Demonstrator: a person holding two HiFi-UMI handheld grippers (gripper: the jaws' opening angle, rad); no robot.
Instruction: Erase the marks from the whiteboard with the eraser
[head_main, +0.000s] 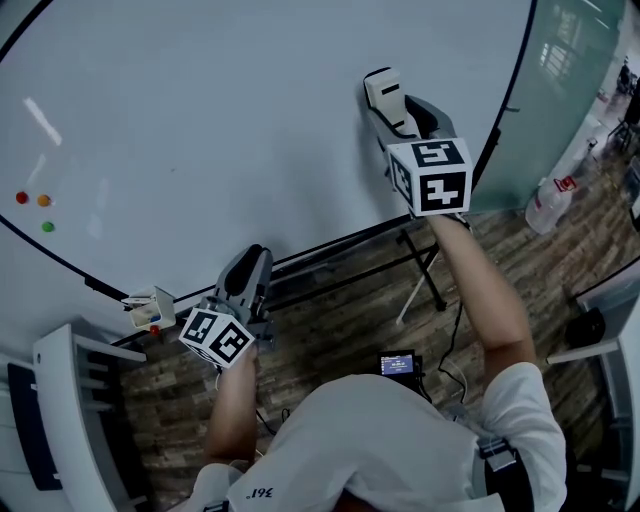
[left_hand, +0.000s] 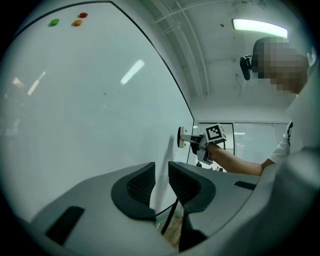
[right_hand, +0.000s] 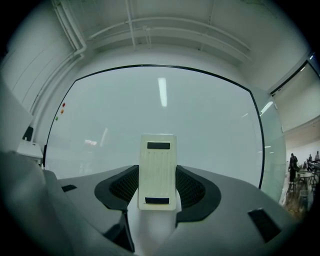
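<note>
Head view, upper right: my right gripper (head_main: 398, 112) is clamped on the eraser (head_main: 383, 88), its face against the whiteboard (head_main: 230, 120). My left gripper (left_hand: 161, 184) hangs lower left, jaws slightly apart, empty.

Head view looks steeply down; all three share whiteboard (head_main: 250, 120).

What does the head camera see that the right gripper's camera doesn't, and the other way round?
Only the head view shows the left gripper, held low, and the person's arms. Only the right gripper view shows the ceiling pipes and the ribbed back face of the eraser. Both show the whiteboard, the right gripper holding the eraser, and three coloured magnets.
</note>
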